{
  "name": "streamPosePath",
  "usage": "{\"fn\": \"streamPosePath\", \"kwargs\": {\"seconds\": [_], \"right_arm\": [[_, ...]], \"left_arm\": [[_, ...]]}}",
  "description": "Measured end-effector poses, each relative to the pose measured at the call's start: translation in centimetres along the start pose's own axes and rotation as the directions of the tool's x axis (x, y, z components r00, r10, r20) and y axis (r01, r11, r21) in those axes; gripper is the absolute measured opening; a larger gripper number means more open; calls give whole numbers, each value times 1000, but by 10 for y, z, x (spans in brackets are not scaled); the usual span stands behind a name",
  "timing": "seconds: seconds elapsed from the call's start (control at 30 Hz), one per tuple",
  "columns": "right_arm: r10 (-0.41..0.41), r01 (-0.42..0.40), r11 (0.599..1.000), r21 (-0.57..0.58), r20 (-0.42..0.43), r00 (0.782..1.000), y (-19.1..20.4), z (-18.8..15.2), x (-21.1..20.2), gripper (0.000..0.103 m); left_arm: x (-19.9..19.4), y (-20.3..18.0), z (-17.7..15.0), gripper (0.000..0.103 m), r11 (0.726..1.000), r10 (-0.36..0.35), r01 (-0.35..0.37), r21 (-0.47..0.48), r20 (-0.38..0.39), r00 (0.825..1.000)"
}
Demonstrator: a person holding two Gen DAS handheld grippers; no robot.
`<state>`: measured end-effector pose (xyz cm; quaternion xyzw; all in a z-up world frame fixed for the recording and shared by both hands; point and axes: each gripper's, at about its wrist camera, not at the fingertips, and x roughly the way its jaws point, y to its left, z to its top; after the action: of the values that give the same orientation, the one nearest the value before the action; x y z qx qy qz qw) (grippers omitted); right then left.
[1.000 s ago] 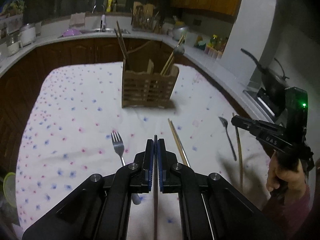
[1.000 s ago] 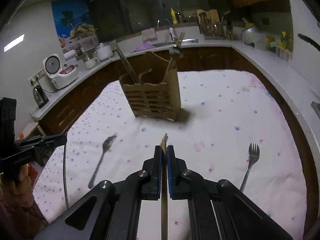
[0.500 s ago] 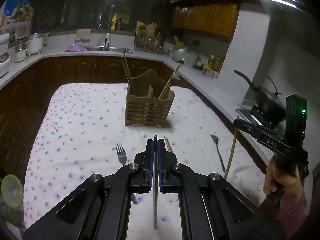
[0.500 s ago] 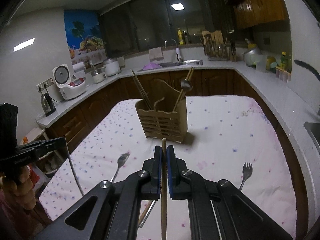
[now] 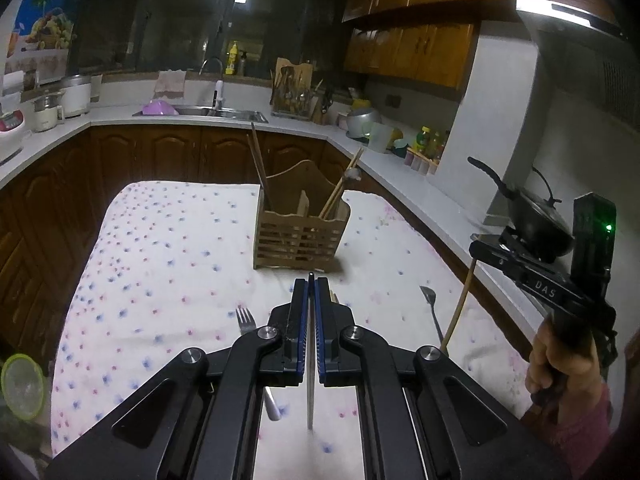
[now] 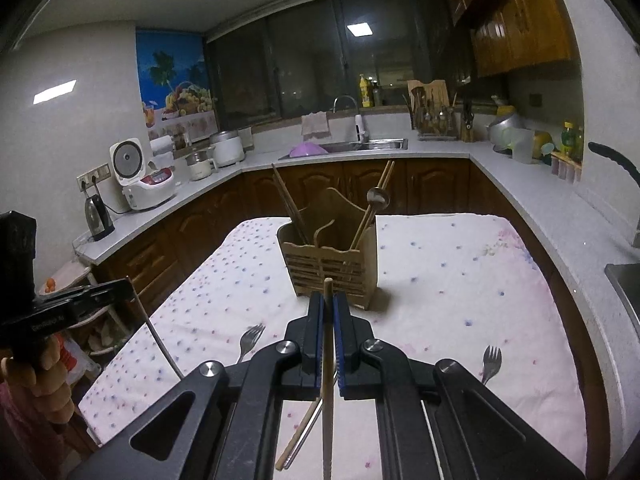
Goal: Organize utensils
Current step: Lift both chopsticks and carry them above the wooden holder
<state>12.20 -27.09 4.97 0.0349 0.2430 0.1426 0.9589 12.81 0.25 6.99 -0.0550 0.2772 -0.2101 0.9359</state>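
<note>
— Where do our chopsticks sit?
— Lifted off the surface [image 5: 168, 248]: our left tongs [image 5: 311, 292] pinch the metal chopstick [image 5: 310, 396], our right tongs [image 6: 328, 308] pinch the wooden chopstick [image 6: 327, 380].
— Which step?
— Carrying, we judge. Next we need each tip over the wooden holder [image 6: 330, 264], then down into a compartment, clear of the spoon [image 6: 378, 197] already standing there.

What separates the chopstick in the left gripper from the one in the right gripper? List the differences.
Colour: the metal chopstick in the left gripper is grey, while the wooden chopstick in the right gripper is tan.
Thickness: the metal chopstick looks thinner than the wooden chopstick.
Shared: each is clamped between shut jaws, held clear of the tablecloth, and aimed toward the wooden holder.
</note>
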Motion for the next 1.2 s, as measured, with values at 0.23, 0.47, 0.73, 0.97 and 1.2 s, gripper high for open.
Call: {"fn": "streamPosePath", "kwargs": {"seconds": [0.23, 0.47, 0.73, 0.97, 1.2], "right_arm": [[4, -4, 1000, -1, 9, 1000, 0, 5, 2, 5], [2, -3, 1000, 8, 23, 1000, -4, 12, 5, 5], [1, -2, 1000, 19, 46, 999, -10, 26, 15, 5], [-3, 0, 999, 41, 88, 996, -18, 44, 25, 5], [-6, -3, 998, 60, 152, 988, -26, 71, 37, 5]], "left_arm": [[2, -2, 6, 2, 1000, 4, -4, 4, 17, 1000], [5, -2, 14, 2, 1000, 4, -4, 3, 32, 999], [10, -3, 35, 2, 1000, 7, -8, 11, 66, 998], [14, -4, 65, 2, 1000, 10, -13, 23, 123, 992], [18, -6, 97, 2, 999, 17, -25, 40, 185, 983]]}}
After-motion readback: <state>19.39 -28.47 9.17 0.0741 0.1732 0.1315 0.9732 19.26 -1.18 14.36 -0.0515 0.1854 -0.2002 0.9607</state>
